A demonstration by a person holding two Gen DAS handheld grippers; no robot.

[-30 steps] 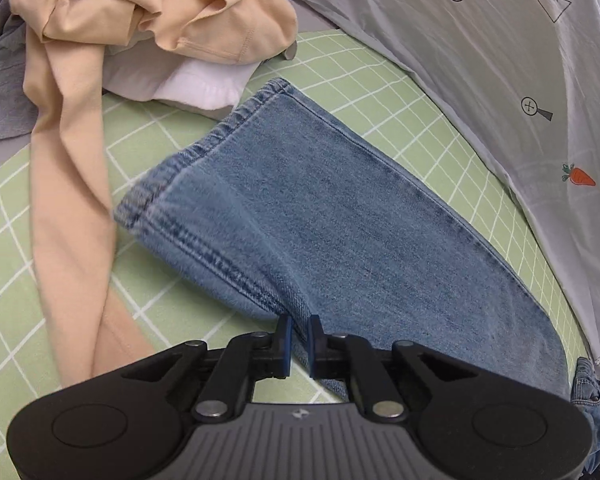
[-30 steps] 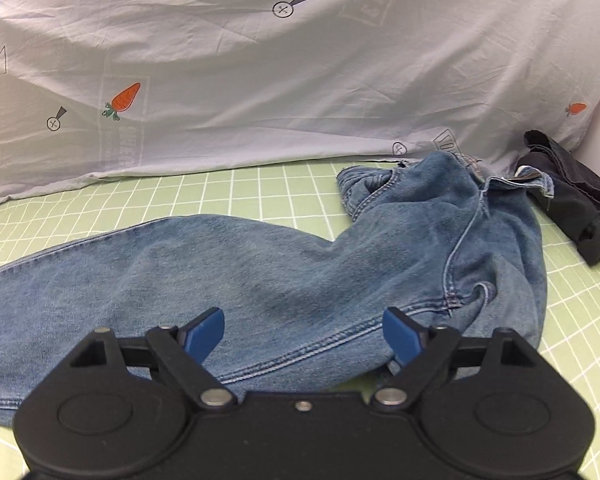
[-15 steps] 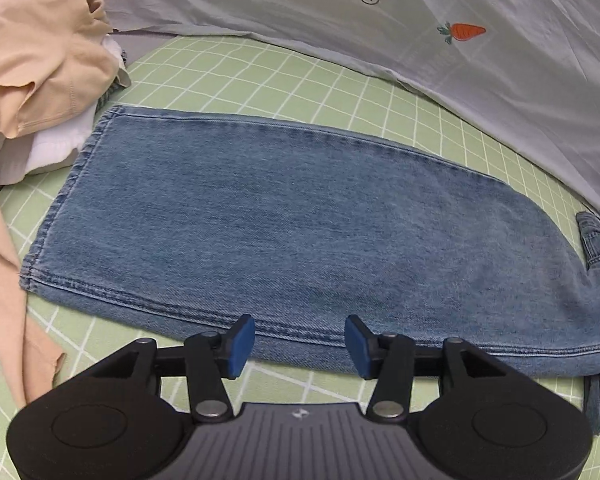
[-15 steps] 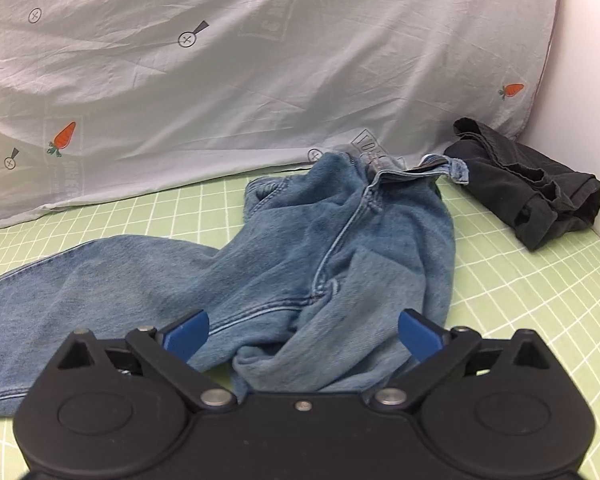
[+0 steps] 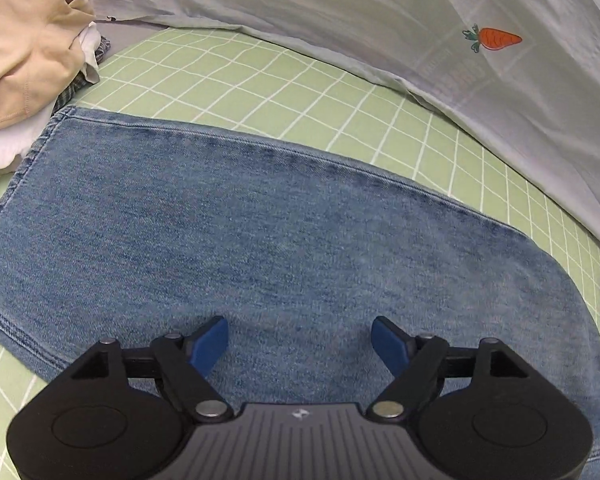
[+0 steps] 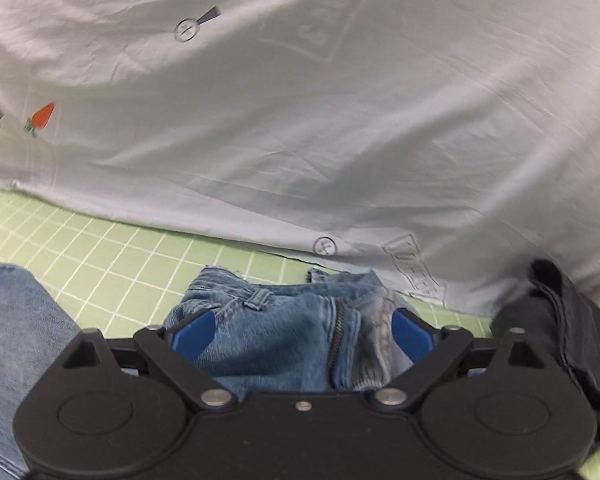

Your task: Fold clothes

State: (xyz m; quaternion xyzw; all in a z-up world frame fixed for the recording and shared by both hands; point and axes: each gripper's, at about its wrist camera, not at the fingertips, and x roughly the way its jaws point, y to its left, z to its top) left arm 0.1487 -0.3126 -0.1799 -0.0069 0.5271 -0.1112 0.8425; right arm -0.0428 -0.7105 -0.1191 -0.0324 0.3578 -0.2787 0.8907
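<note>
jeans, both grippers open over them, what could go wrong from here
The waist is bunched between the right gripper's open jaws, so closing may grab uneven layers. The black garment sits close beside it and could get caught. The left gripper holds nothing, so the flat leg may shift.

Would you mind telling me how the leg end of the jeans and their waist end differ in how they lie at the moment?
The leg end lies flat and smooth on the green checked mat; the waist end is bunched and rumpled. The leg end shows plain denim with a stitched hem; the waist end shows a zipper and belt loop. Both are the same faded blue denim, each with an open tool over it.
</note>
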